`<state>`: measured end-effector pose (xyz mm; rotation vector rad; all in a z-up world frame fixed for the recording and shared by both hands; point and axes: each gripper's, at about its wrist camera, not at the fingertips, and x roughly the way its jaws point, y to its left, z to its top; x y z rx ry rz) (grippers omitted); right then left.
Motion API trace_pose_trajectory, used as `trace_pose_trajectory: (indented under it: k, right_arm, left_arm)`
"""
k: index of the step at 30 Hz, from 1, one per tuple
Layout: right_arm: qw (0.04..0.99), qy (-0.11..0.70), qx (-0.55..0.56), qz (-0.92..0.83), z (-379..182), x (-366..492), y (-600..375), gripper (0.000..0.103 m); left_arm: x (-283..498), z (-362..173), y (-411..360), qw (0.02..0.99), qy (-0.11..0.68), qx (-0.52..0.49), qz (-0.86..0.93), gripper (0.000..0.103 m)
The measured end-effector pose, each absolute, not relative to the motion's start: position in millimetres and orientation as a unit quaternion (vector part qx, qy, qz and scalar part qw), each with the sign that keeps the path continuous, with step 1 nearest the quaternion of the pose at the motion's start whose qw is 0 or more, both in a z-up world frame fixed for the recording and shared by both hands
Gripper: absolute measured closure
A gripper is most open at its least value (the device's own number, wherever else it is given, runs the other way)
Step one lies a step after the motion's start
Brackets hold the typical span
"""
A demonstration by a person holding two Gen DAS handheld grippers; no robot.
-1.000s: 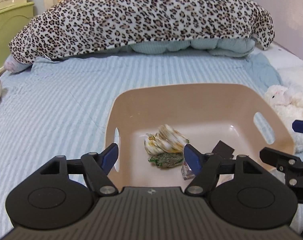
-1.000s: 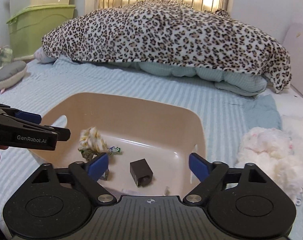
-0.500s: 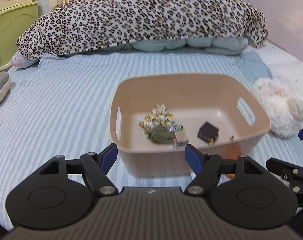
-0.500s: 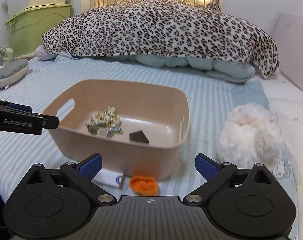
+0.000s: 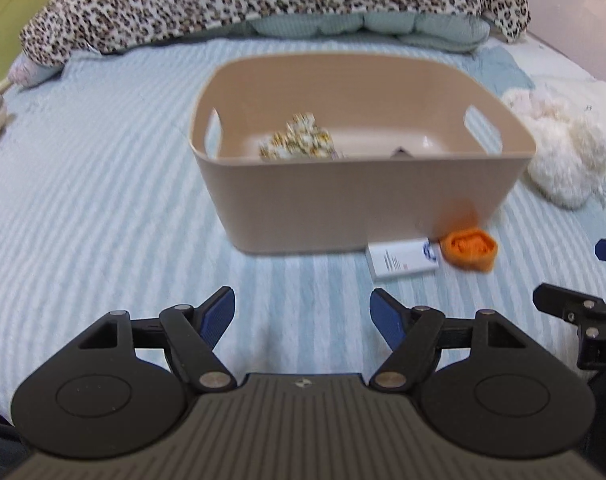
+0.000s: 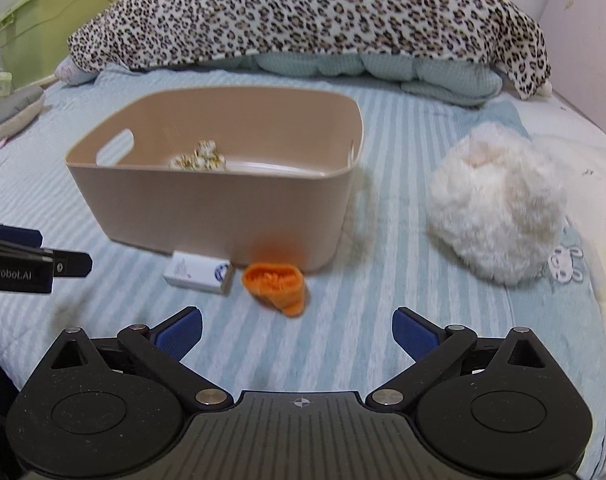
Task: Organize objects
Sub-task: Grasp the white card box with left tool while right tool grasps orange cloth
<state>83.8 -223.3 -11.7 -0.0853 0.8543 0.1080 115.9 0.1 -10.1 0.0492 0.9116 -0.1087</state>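
Observation:
A tan plastic bin (image 5: 359, 208) (image 6: 207, 208) stands on the striped bed and holds a patterned cloth bundle (image 5: 299, 144) (image 6: 201, 158) and a small dark item (image 5: 401, 154). In front of the bin lie a white box (image 5: 401, 258) (image 6: 197, 272) and an orange knitted piece (image 5: 469, 248) (image 6: 277, 282). My left gripper (image 5: 302, 314) is open and empty, low over the bed before the bin. My right gripper (image 6: 297, 328) is open and empty, just short of the orange piece.
A white fluffy toy (image 6: 499, 204) (image 5: 563, 148) lies right of the bin. A leopard blanket (image 6: 303, 16) is heaped at the back. Green storage boxes (image 6: 51, 20) stand at far left, and a grey cushion (image 6: 11, 114) lies at the left edge.
Both grippers have pulled back and down from above the bin. The white box and orange piece in front of the bin have come into view.

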Motion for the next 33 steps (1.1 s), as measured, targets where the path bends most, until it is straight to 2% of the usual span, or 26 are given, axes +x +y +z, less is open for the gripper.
trace_pose_trajectory:
  k: [9, 33]
  right_arm:
    - [0.894, 0.445, -0.024, 0.039, -44, 93, -234, 0.000]
    - [0.883, 0.470, 0.012, 0.016, -89, 140, -262, 0.001]
  left_arm:
    - [125, -50, -18, 0.878, 0.471, -0.012, -0.080, 0.028]
    - [176, -78, -74, 0.886, 0.454, -0.026, -0.086, 0.026]
